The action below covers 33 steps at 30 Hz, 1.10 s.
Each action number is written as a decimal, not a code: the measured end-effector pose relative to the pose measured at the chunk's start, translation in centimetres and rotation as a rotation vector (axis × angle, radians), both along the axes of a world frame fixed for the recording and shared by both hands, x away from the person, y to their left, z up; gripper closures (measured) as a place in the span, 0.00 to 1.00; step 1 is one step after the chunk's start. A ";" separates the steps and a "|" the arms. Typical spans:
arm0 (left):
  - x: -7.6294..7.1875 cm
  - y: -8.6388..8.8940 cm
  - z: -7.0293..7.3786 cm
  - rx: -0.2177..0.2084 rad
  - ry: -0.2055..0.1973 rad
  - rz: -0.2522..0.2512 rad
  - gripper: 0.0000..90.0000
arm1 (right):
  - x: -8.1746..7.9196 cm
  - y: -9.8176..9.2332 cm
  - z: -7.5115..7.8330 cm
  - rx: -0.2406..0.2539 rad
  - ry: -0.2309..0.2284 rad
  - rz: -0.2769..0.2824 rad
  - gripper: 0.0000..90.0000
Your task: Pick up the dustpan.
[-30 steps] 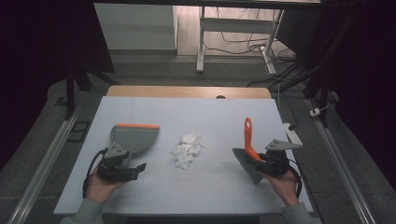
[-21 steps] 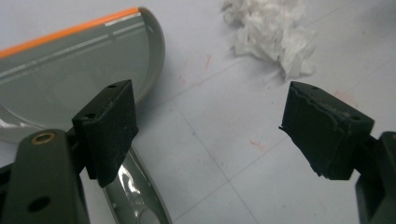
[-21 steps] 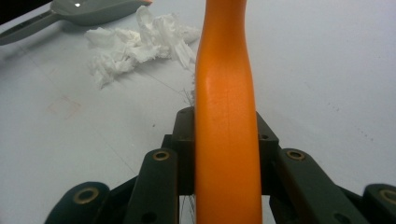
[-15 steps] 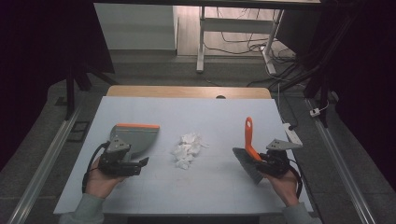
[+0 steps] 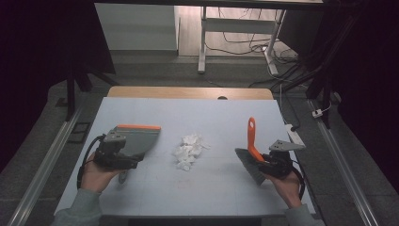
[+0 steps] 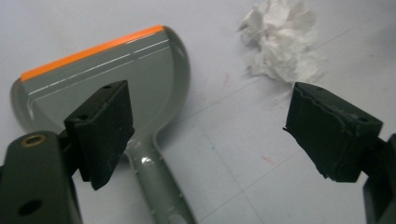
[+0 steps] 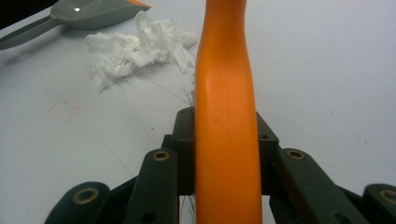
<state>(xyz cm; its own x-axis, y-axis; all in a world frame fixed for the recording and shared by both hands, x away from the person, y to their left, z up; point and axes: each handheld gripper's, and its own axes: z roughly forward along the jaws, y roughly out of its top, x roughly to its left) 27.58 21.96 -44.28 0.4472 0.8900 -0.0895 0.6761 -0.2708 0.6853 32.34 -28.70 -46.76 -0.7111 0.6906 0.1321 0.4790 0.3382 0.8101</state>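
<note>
Right now: a person at a pale table (image 5: 141, 197) holds a gripper in each hand, with sweeping-up work in hand.
Left gripper (image 6: 208, 135): its jaws have just been opening and now stand wide apart with nothing between them, poised above the handle of a grey dustpan (image 6: 116, 84).
Dustpan: it lies flat on the table, its orange front edge on the side away from the person, its handle running back toward the left hand (image 5: 96, 172).
Right gripper (image 7: 224, 140): its jaws are clamped on the orange handle of a small brush (image 5: 251, 141); in the high view the handle points away from the person and the dark bristles sit just left of the gripper, near the table.
Paper scraps (image 5: 189, 150): a loose white heap in the middle of the table, between dustpan and brush and apart from both.
Doing the step well: my judgement is that the left jaws should come down square over the dustpan handle and close firmly, so the pan does not swivel, then bring its orange edge flat against the heap.
Risk: the scraps look light, so a fast brush stroke may scatter them.
Surroundings: a power strip (image 5: 294, 135) lies at the right table edge; table legs and cables stand on the floor beyond.
In the way: nothing lies between the tools and the heap.
</note>
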 end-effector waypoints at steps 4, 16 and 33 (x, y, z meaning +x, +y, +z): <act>0.3 1.0 -0.4 -0.008 0.011 0.046 0.17 | 0.0 0.2 0.0 -0.003 -0.002 0.000 0.78; 1.0 2.5 -2.5 -0.001 0.085 0.184 0.17 | 0.1 0.1 -0.2 -0.011 0.001 -0.004 0.78; 1.7 1.7 -5.7 0.035 0.200 0.201 0.13 | 0.0 0.3 -0.4 -0.019 0.007 -0.004 0.78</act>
<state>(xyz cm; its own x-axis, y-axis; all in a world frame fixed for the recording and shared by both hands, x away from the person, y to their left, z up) 29.30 23.62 -49.96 0.2382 0.9630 -0.1256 0.8395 -0.1391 0.5253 32.34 -28.42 -47.14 -0.7071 0.6961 0.1241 0.4861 0.3512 0.8002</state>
